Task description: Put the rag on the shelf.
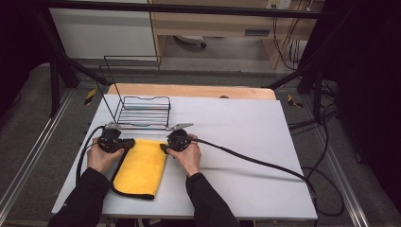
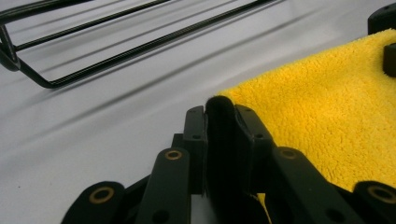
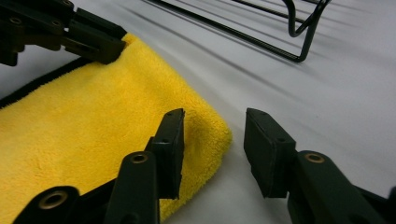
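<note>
A folded yellow cloth (image 1: 142,168) with a black edge lies on the white table (image 1: 246,127), in front of the person. My left gripper (image 1: 128,142) is at the cloth's far left corner. In the left gripper view, my left gripper (image 2: 219,109) has its jaws shut on the black hem of the yellow cloth (image 2: 327,107). My right gripper (image 1: 163,147) is at the far right corner. In the right gripper view, my right gripper (image 3: 212,121) stands open, one jaw on the yellow cloth (image 3: 93,135) and the other over bare table. The left gripper (image 3: 112,46) pinches the opposite corner there.
A black wire rack (image 1: 142,111) stands just beyond the cloth, and its base bars cross the wire rack (image 2: 140,46) and wire rack (image 3: 299,42) views. Black cables (image 1: 255,161) trail from both grippers across the table to the right and left edges.
</note>
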### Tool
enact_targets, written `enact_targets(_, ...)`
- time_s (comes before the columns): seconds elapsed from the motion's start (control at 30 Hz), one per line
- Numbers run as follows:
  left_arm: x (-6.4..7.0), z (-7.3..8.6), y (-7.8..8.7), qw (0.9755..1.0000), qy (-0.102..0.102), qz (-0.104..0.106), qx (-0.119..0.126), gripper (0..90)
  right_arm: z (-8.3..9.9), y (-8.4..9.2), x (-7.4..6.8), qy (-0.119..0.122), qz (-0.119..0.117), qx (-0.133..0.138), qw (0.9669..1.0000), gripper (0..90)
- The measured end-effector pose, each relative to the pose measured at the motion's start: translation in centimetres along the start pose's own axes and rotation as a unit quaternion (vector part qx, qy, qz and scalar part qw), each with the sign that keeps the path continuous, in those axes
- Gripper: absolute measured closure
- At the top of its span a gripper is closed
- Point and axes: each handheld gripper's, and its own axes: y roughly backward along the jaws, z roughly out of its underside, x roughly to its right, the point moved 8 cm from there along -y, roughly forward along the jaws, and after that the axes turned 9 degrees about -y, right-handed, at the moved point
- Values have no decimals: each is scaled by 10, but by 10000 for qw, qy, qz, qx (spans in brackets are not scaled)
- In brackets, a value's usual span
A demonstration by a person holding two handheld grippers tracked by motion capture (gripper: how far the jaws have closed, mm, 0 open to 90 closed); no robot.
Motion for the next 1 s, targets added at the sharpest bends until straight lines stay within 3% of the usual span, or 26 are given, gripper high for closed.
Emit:
enact_targets(0.07,0,0,0,10000,10,-17,-7,760,1,-1,0,19,1,-4,10000,637)
enact_targets(0.13,1,0,0,10000,-49,-62,-18,764,4,-3,-2,-200,-71,-67,9998,703)
enact_targets(0.27,2,-1,1,9998,-134,-110,-36,775,5,-3,-3,-371,-68,-65,9993,740)
enact_targets(0.3,2,-1,1,9999,-134,-107,-27,780,5,-3,-4,-455,-63,-38,9989,790)
enact_targets(0.47,2,-1,2,9999,-38,-95,-2,794,5,-3,-4,-449,-80,7,9990,825)
enact_targets(0.67,-1,-2,12,9994,151,41,297,806,0,2,-8,-401,-179,144,9989,838)
enact_targets(0.87,3,-6,29,9982,20,-65,591,807,-8,15,-17,-318,-335,372,9982,839)
enact_targets(1.0,6,-8,45,9963,40,-84,849,807,-14,24,-23,-236,-468,558,9971,840)
